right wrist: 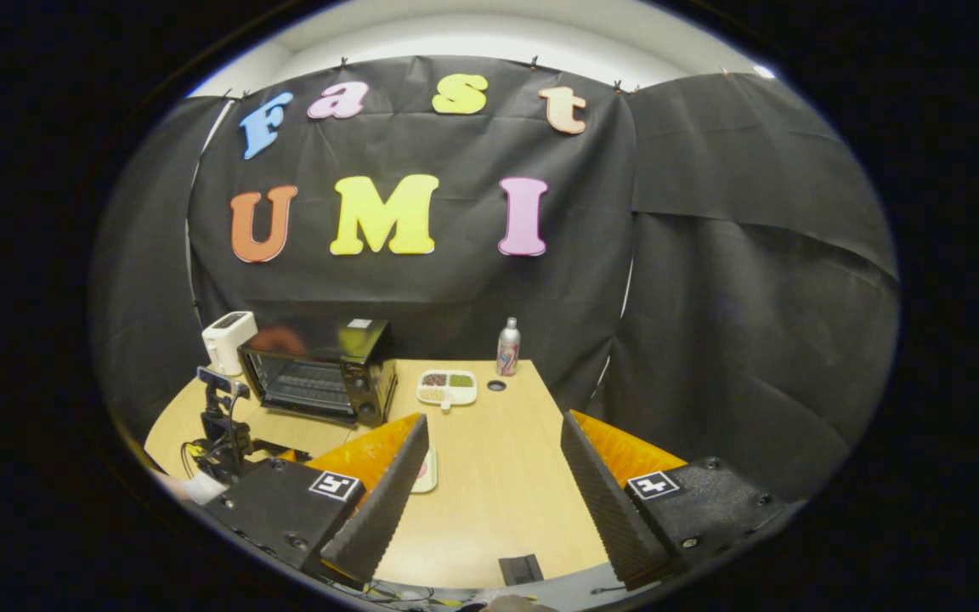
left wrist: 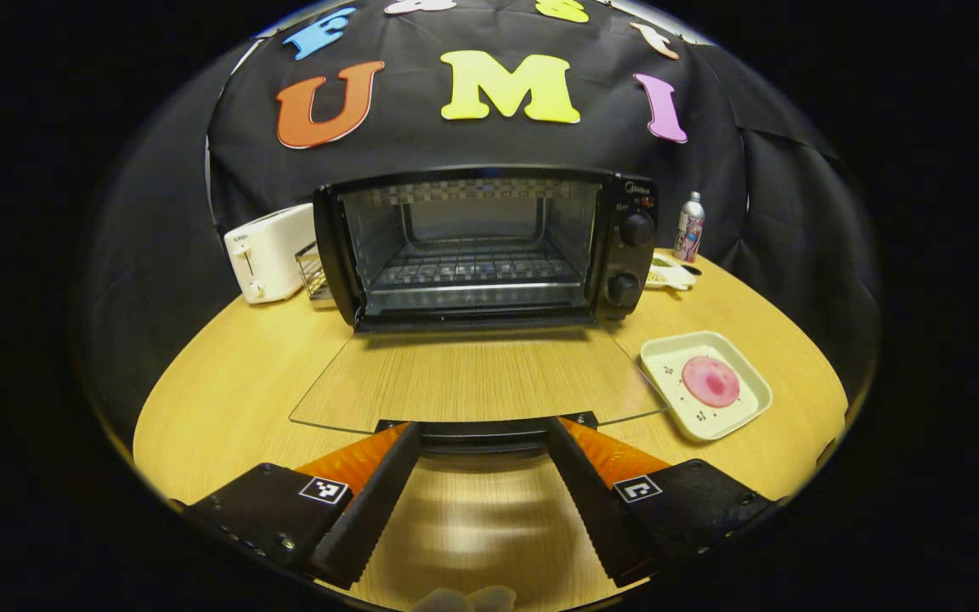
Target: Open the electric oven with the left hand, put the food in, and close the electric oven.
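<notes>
At the back of the round, pale wood-grain table (left wrist: 226,399) we see the boxy black electric oven (left wrist: 489,246) standing open, its wire rack (left wrist: 472,268) bare and its two round knobs stacked on the right-hand panel. Its flat glass door (left wrist: 472,382) lies folded down level over the tabletop, clear enough that the wood grain shows through. The door's dark bar handle (left wrist: 483,435) sits between the fingers of the left gripper (left wrist: 483,442), whose jaws stand wide; we cannot tell whether either ridged pad touches the bar. Toward the table's right edge, just beside the door's corner, a shallow cream square tray (left wrist: 668,357) holds the food, a flat round pink slice (left wrist: 710,381). Left of the oven stands a smooth white toaster (left wrist: 264,253); behind its right side are a slim silver can (left wrist: 690,226) and a small white divided dish (left wrist: 670,274). In the right gripper view, the right gripper (right wrist: 494,463) hangs above the table's near right part with jaws spread wide and nothing between them. Bare wood lies open before it.
</notes>
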Demonstrator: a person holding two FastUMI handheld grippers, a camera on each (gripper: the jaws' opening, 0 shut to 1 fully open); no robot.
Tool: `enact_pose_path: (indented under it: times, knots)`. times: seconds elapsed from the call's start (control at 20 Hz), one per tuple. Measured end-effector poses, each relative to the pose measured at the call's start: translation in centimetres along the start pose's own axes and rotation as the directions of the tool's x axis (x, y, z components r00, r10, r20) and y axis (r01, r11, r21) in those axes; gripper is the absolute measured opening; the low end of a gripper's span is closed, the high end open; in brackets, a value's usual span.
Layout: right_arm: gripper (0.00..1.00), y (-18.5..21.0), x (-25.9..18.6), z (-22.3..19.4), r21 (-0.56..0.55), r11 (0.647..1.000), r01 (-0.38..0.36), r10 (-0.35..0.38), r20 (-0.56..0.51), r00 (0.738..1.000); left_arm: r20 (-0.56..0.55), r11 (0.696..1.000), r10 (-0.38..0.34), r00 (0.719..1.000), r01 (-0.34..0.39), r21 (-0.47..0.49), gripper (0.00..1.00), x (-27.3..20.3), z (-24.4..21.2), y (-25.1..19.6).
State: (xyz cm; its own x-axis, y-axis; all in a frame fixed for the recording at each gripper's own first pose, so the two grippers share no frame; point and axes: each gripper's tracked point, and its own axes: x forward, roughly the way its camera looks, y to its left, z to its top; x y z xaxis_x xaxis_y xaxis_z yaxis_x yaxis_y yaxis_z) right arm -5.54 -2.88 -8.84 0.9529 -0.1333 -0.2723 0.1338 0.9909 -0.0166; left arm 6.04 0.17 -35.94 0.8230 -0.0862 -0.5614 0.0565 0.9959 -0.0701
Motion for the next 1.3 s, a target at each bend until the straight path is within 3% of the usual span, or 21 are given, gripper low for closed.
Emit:
enact_pose_path:
  times: [0.15, 0.35, 0.65, 0.7, 0.9, 1.0, 1.1, 1.3]
  knots:
    - [0.96, -0.5, 2.0, -2.1, -0.032, 0.999, -0.006, 0.005, -0.042, 0.999, 0.002, 1.000, 0.003, 1.000, -0.003, 0.011, 0.98, 0.0, -0.3, -0.2]
    - [1.00, 0.3, 5.4, -4.8, 0.008, 0.997, -0.071, 0.072, -0.121, 0.990, 0.026, 1.000, 0.013, 1.000, -0.013, -0.003, 0.96, -0.7, 0.7, 0.1]
    - [0.94, 2.0, 12.3, -8.7, 0.039, 0.983, -0.181, 0.185, -0.246, 0.952, 0.126, 0.994, 0.076, 0.989, -0.066, -0.087, 0.96, -6.3, 5.5, 2.1]
    - [0.95, 2.6, 13.6, -9.7, 0.039, 0.978, -0.205, 0.207, -0.271, 0.940, 0.143, 0.993, 0.085, 0.986, -0.072, -0.091, 0.96, -7.5, 6.4, 2.3]
    - [0.75, 5.1, 18.3, -14.3, 0.088, 0.953, -0.291, 0.302, -0.390, 0.870, 0.220, 0.991, 0.123, 0.968, -0.110, -0.070, 0.96, -13.4, 9.8, 2.7]
    - [0.72, 6.7, 20.7, -16.4, 0.117, 0.940, -0.320, 0.338, -0.445, 0.829, 0.243, 0.989, 0.147, 0.959, -0.137, -0.061, 0.96, -16.2, 11.0, 2.4]
    - [0.60, 8.1, 23.1, -17.8, 0.156, 0.925, -0.347, 0.378, -0.483, 0.790, 0.263, 0.986, 0.166, 0.950, -0.152, -0.073, 0.96, -18.6, 12.2, 1.7]
    - [0.49, 9.6, 27.1, -20.5, 0.176, 0.911, -0.373, 0.405, -0.552, 0.729, 0.293, 0.979, 0.203, 0.934, -0.187, -0.083, 0.96, -22.1, 14.1, 0.0]
